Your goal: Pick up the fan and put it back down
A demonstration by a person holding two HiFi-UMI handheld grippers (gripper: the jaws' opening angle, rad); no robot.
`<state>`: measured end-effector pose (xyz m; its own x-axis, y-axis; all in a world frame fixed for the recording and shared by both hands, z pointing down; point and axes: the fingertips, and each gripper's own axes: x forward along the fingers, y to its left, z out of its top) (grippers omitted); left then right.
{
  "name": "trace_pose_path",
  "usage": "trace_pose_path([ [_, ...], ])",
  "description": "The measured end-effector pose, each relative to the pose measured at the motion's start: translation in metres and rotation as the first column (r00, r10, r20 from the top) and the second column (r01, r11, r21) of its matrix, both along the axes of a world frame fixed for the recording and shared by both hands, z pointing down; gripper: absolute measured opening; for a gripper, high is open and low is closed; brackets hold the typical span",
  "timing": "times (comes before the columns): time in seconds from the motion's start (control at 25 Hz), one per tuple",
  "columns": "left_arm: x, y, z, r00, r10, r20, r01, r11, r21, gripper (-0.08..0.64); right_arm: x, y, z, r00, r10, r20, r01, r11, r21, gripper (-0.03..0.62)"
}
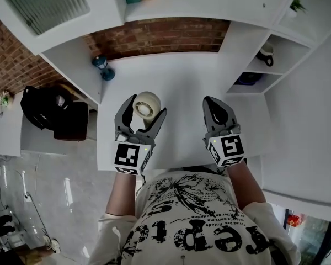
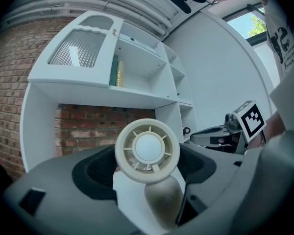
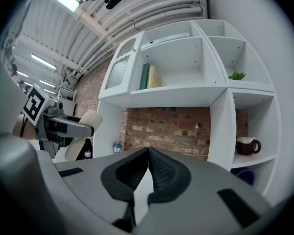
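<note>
A small cream fan (image 1: 146,105), with a round grille head on a short stem, sits between the jaws of my left gripper (image 1: 144,109) over the white desk (image 1: 182,76). In the left gripper view the fan (image 2: 147,151) faces the camera, and the left gripper (image 2: 147,173) is shut on its stem. My right gripper (image 1: 213,104) hovers to the right of the fan, well apart from it, shut with nothing in it. In the right gripper view the right gripper (image 3: 148,155) has its pads pressed together, and the fan (image 3: 83,131) shows at the left.
A small blue lantern figure (image 1: 103,68) stands at the desk's back left. Shelf cubbies on the right hold a mug (image 1: 266,53) and a blue bowl (image 1: 248,79). Brick wall (image 1: 154,35) backs the desk. A black bag (image 1: 49,112) lies left of the desk.
</note>
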<state>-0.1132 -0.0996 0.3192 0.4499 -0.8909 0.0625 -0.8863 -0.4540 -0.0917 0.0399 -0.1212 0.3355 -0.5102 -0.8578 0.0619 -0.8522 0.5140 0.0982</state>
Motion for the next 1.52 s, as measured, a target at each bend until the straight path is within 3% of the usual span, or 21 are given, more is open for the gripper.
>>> trace_pose_path([
  [0.32,0.017,-0.028,0.064,1.000,-0.007,0.030,0.012,0.989,-0.150,0.379,0.019,-0.024,0.046,1.000,-0.002,0.011,0.003,0.994,-0.113,0.015],
  [0.6,0.039,-0.054,0.135,0.998,-0.025,0.061,0.043,0.946,-0.321,0.379,0.039,-0.050,0.087,1.000,-0.012,0.010,0.014,0.977,-0.211,0.015],
  [1.0,0.073,-0.064,0.246,0.994,0.011,0.104,0.049,0.830,-0.556,0.379,0.057,-0.065,0.151,1.000,-0.031,-0.005,0.027,0.934,-0.356,0.015],
  [1.32,0.079,-0.070,0.309,0.990,0.008,0.142,0.091,0.732,-0.675,0.379,0.070,-0.074,0.182,0.999,-0.039,-0.003,0.034,0.906,-0.422,0.015],
  [1.52,0.081,-0.076,0.330,0.988,-0.008,0.155,0.118,0.686,-0.718,0.379,0.079,-0.081,0.191,0.999,-0.038,-0.007,0.031,0.901,-0.432,0.015],
])
